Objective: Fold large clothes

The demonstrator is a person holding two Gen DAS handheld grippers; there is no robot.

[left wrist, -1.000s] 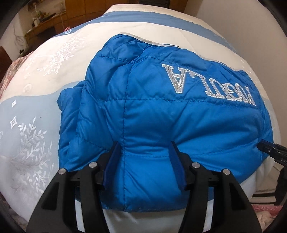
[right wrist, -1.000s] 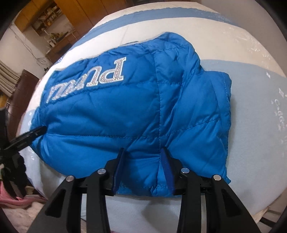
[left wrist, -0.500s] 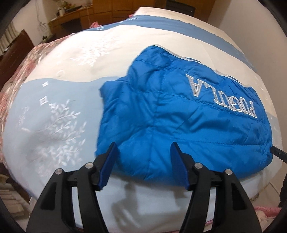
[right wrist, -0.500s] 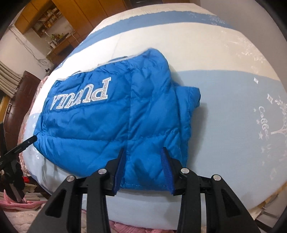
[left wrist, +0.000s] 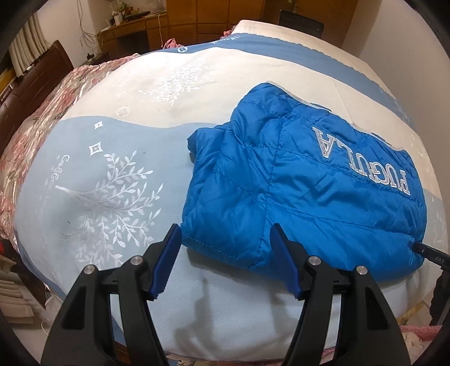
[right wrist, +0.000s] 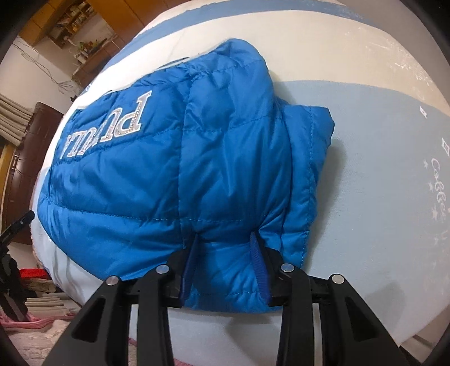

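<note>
A blue quilted jacket [left wrist: 295,197] with silver lettering lies folded on the bed. In the left wrist view my left gripper [left wrist: 225,228] hovers open over the jacket's near hem, its blue pads [left wrist: 168,253] clear of the fabric. In the right wrist view the jacket [right wrist: 168,169] fills the middle. My right gripper [right wrist: 225,236] has the near hem bunched between its pads, and its jaws are closing tighter on it. The left gripper's black tip [right wrist: 17,225] shows at the left edge of the right wrist view.
The bedspread [left wrist: 112,169] is light blue and white with a leaf print. A floral quilt [left wrist: 33,135] and dark headboard [left wrist: 36,81] lie at the far left. Wooden cabinets [left wrist: 197,17] stand behind. Pink cloth [right wrist: 33,323] lies on the floor below the bed edge.
My left gripper let go of the hem, opened wider and drew up and away to the left. My right gripper kept its hold and now sits closer to the jacket.
</note>
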